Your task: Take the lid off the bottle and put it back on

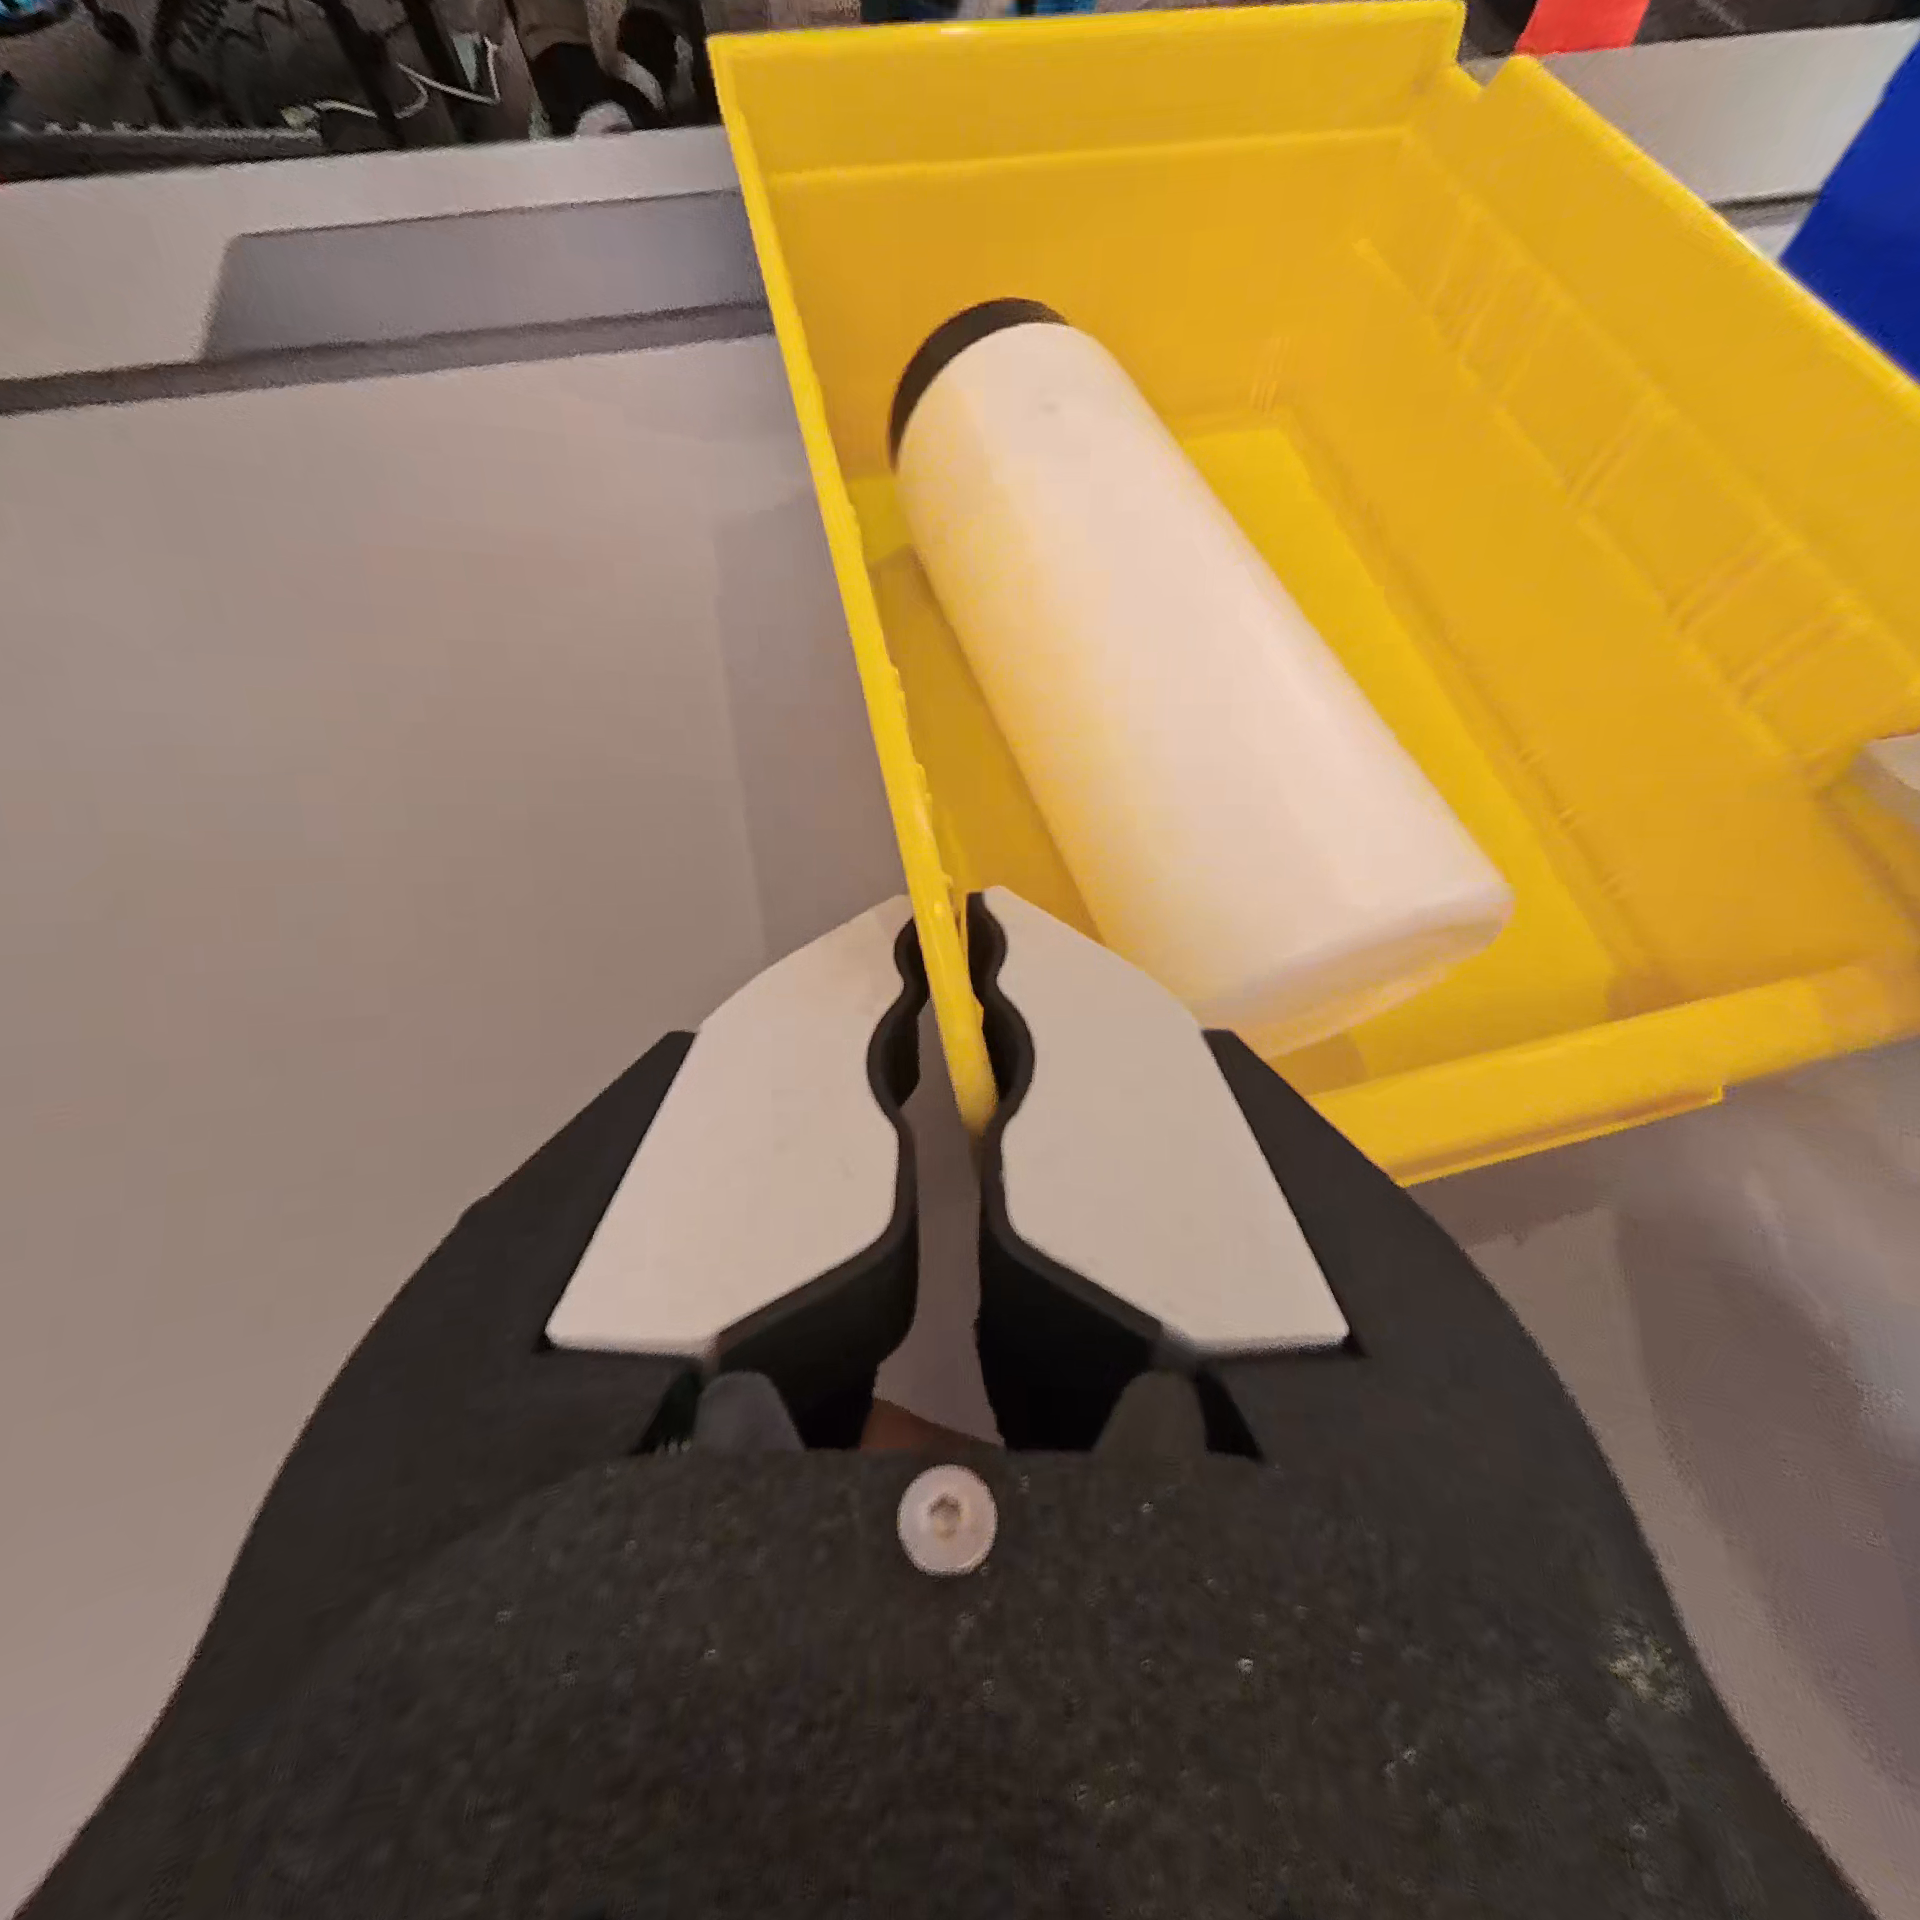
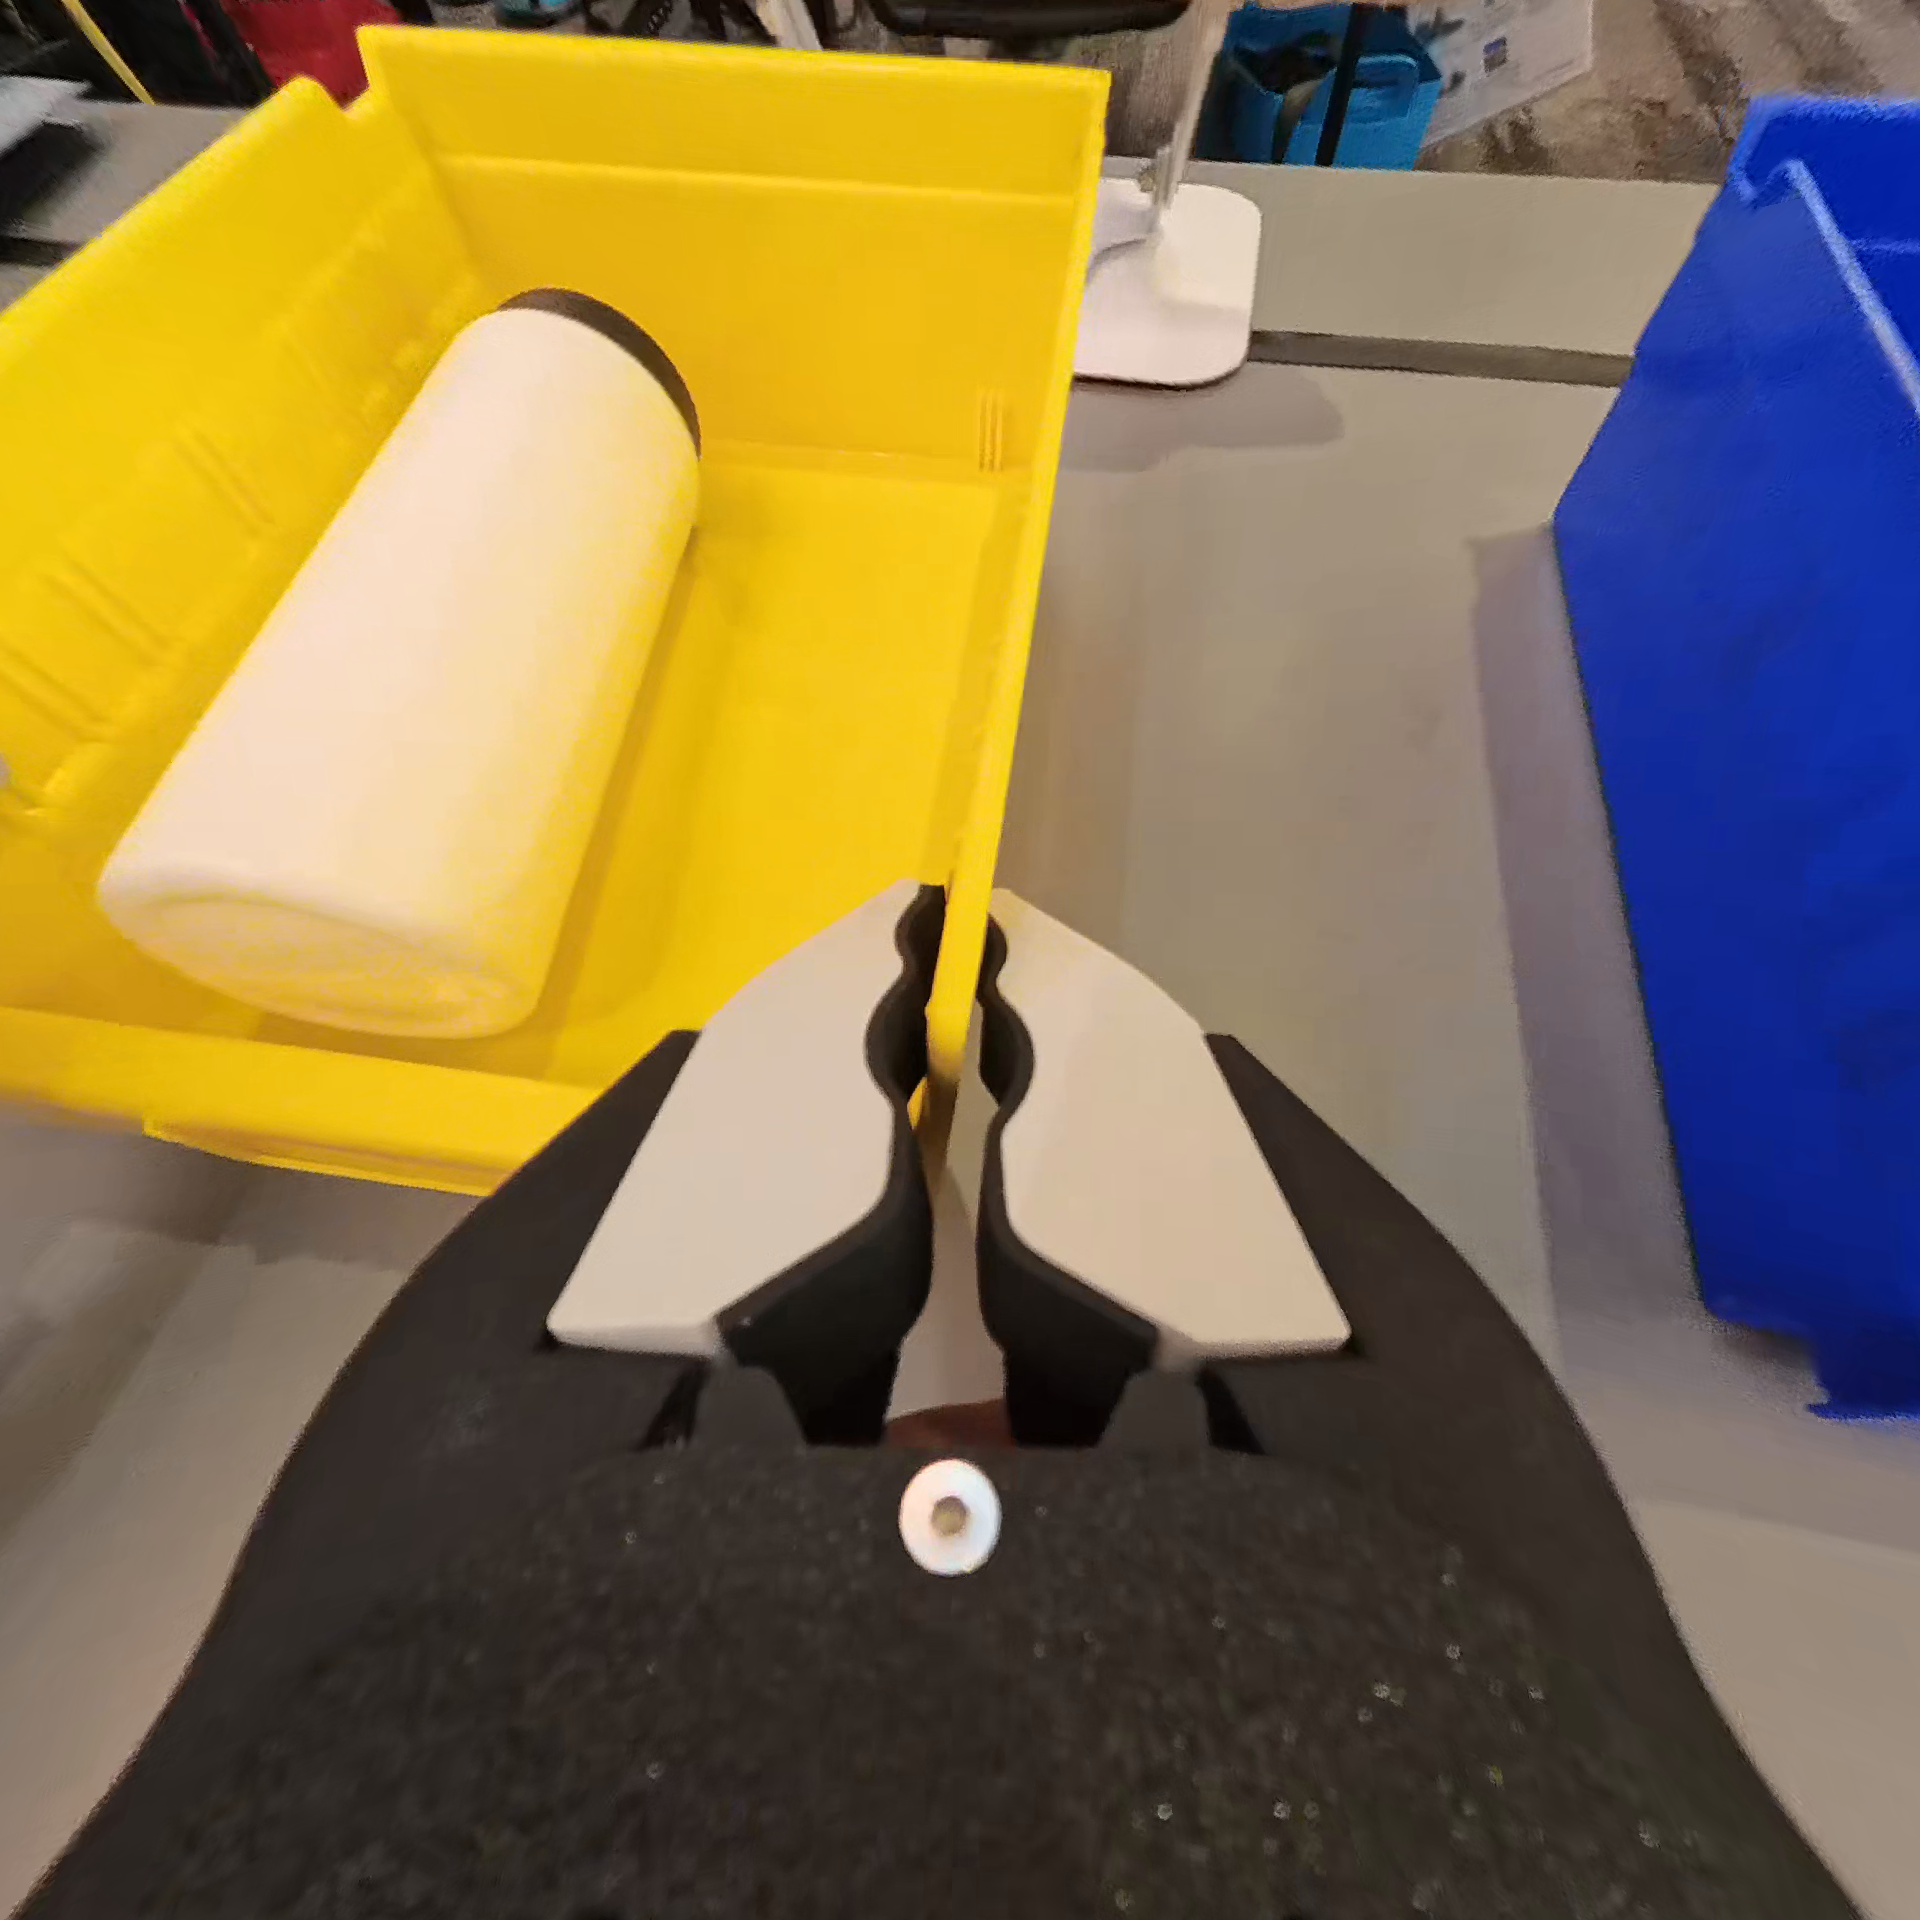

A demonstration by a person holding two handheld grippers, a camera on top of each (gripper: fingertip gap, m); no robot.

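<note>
A white bottle (image 1: 1174, 665) with a dark lid (image 1: 966, 343) lies on its side inside a yellow bin (image 1: 1558, 468), lid end away from me. My left gripper (image 1: 954, 935) is shut on the bin's left side wall near its front corner. In the right wrist view the same bottle (image 2: 416, 665) with its lid (image 2: 613, 332) lies in the bin (image 2: 810, 312). My right gripper (image 2: 958, 935) is shut on the bin's right side wall near its front corner. The bin's front looks raised off the grey table (image 1: 416, 727).
A blue bin (image 2: 1766, 727) stands on the table to the right of the yellow bin. A white stand base (image 2: 1174, 291) sits behind the yellow bin. A blue object (image 1: 1860, 239) shows at the far right in the left wrist view. Clutter lies beyond the table's back edge.
</note>
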